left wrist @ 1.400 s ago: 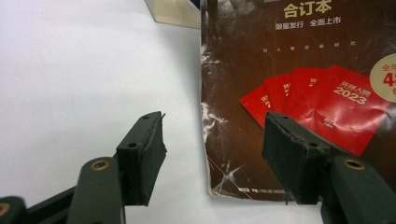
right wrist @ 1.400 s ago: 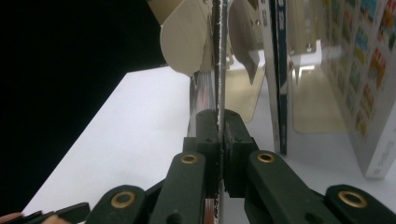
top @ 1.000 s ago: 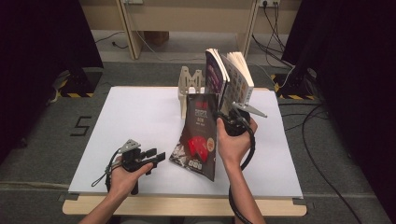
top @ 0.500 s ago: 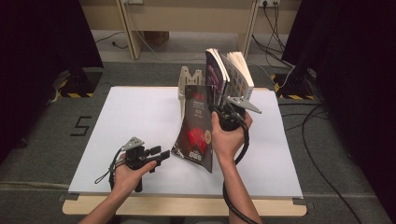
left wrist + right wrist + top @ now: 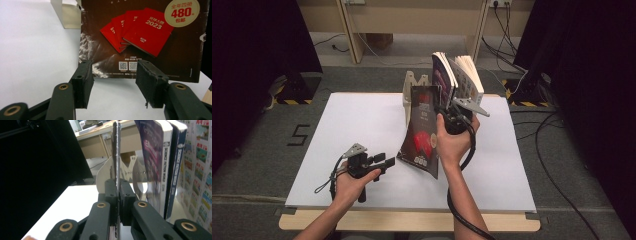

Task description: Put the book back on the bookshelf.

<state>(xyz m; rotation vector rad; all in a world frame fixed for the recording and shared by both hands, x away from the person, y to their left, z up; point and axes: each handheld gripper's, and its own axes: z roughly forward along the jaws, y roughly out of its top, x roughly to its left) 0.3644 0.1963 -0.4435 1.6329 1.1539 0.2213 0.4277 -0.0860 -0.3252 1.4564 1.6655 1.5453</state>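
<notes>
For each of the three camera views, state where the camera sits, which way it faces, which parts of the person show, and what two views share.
High view: above the person's side, looking forward and down on the white table; both forearms, left tongs, right tongs.
Left gripper view: rides the left tongs, open, facing the brown magazine.
Right gripper view: rides the right tongs, shut on the magazine's edge, facing the standing books.
Shared: the magazine appears in both gripper views.

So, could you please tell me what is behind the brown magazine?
Behind the magazine stand a pale rack and two upright books. The rack's base and the books' lower parts are covered.
</notes>
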